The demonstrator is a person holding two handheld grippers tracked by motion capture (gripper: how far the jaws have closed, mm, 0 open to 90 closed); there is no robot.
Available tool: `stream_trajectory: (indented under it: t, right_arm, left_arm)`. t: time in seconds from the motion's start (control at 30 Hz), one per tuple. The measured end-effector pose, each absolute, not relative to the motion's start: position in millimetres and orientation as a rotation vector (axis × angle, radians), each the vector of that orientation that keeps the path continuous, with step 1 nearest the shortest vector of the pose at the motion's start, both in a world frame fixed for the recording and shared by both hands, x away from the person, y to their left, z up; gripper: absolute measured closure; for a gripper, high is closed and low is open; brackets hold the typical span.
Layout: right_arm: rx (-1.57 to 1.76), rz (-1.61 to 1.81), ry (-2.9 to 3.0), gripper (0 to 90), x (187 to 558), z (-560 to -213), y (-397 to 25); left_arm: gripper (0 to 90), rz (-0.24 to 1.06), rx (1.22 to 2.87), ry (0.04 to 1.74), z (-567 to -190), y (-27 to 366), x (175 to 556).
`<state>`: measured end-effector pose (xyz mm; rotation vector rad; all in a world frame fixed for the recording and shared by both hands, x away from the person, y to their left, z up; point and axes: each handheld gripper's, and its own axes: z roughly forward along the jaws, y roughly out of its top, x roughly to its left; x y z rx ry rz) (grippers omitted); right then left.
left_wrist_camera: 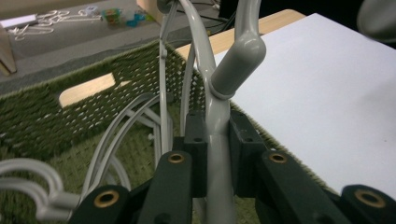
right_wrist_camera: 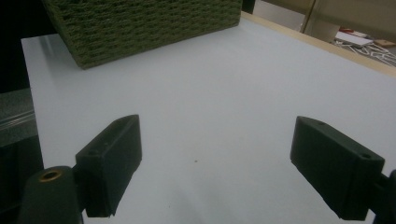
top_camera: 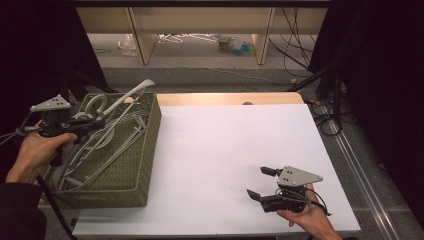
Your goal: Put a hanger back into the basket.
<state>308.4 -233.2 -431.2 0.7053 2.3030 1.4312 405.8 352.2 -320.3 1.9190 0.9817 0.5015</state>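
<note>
**Grey hanger gripped over the basket, right gripper idle and open**

High view: Left gripper [top_camera: 95, 121] held over the green woven basket [top_camera: 142, 165], which sits at the left edge of the white table [top_camera: 225, 150], near its front left corner. Clamped on a grey hanger [top_camera: 125, 97] whose arm rises tilted out of the basket toward the far rim, with its upper end standing above the basket's far right corner. More grey hangers [top_camera: 100, 155] lying tangled inside the basket below. Left hand [top_camera: 35, 152] wrapped around the handle, just outside the basket's left wall. Right gripper [top_camera: 259, 182] low over the table near the front right corner, well apart from the basket, jaws spread wide with nothing between them. Right hand [top_camera: 307, 217] at the front edge of the table.

Left gripper view: Jaws closed tight on the hanger's [left_wrist_camera: 217, 140] thin grey bar, which runs upright between the pads, one pad on each side. Thicker grey sleeve of the hanger just above the grip, tilted toward the table. Basket's [left_wrist_camera: 70, 116] woven wall and floor behind, with the other hangers [left_wrist_camera: 121, 140] lying inside. White table [left_wrist_camera: 327, 102] just beyond the basket's rim.

Right gripper view: Right gripper [right_wrist_camera: 215, 163] open, the two black jaws far apart, bare white table [right_wrist_camera: 210, 93] between them. Basket's [right_wrist_camera: 149, 23] side wall standing at the far end of the table, well apart from the jaws.
</note>
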Motion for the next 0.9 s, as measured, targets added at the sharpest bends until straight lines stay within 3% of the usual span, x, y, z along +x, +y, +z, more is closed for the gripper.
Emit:
stream_trajectory:
  t: [0.43,0.9]
  right_arm:
    - [0.715,1.426,2.315,17.6,308.6,-432.1,-233.0]
    - [0.709,1.415,2.317,17.9,309.5,-432.7,-233.2]
  left_arm:
    - [79.1,0.457,2.016,1.034,-345.0,360.5,409.1]
    - [79.0,0.348,2.104,1.116,-373.9,344.0,422.5]
